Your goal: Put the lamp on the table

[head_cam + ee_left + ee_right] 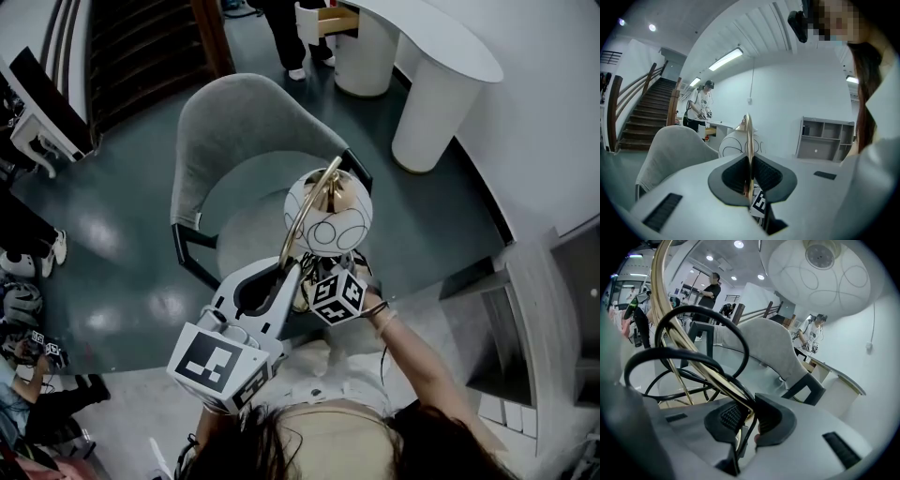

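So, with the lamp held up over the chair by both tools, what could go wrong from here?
1. The left tool pinches only the thin brass hoop, so the lamp could twist or slip in that narrow grip.
2. The black cord hangs in loose loops by the right tool; it might snag on the grey chair or get trapped under the lamp when set down.
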Available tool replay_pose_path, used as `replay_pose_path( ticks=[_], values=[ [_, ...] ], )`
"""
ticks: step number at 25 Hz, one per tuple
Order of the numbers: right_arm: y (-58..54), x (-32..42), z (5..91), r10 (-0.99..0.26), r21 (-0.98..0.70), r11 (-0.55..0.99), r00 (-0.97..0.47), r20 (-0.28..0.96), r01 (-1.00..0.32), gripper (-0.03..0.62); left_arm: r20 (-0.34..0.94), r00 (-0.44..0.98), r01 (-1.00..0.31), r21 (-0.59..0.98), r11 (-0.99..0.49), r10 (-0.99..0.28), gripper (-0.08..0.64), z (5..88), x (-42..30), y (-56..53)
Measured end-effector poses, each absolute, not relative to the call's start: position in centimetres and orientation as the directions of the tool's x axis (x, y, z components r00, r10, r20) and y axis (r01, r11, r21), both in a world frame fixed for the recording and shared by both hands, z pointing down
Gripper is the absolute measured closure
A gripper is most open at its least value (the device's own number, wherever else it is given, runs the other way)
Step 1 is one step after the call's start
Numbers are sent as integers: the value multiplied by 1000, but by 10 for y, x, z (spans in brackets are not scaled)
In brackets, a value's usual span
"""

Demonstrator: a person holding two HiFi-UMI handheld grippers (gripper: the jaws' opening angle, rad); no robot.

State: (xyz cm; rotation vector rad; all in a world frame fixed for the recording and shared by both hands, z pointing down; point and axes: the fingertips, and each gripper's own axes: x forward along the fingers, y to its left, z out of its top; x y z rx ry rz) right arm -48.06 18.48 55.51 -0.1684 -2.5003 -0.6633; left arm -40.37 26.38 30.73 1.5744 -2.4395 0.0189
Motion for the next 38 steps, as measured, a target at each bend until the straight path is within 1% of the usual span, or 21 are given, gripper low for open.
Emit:
replay_pose_path(
  ticks=[12, 20, 38],
  values=[
    [132, -448, 551, -47, 430, 878, -855, 516, 211, 541, 191, -357, -921, 93, 379, -914, 531, 305, -366, 214],
    [118, -433, 532, -101, 453, 875, -849, 519, 172, 541, 171, -310, -939, 102, 330, -935, 531, 291, -356, 211],
    [12, -349, 525, -267, 462, 887, -816, 513, 0, 541, 147, -111, -986, 106, 127, -983, 534, 284, -287, 120]
  ],
)
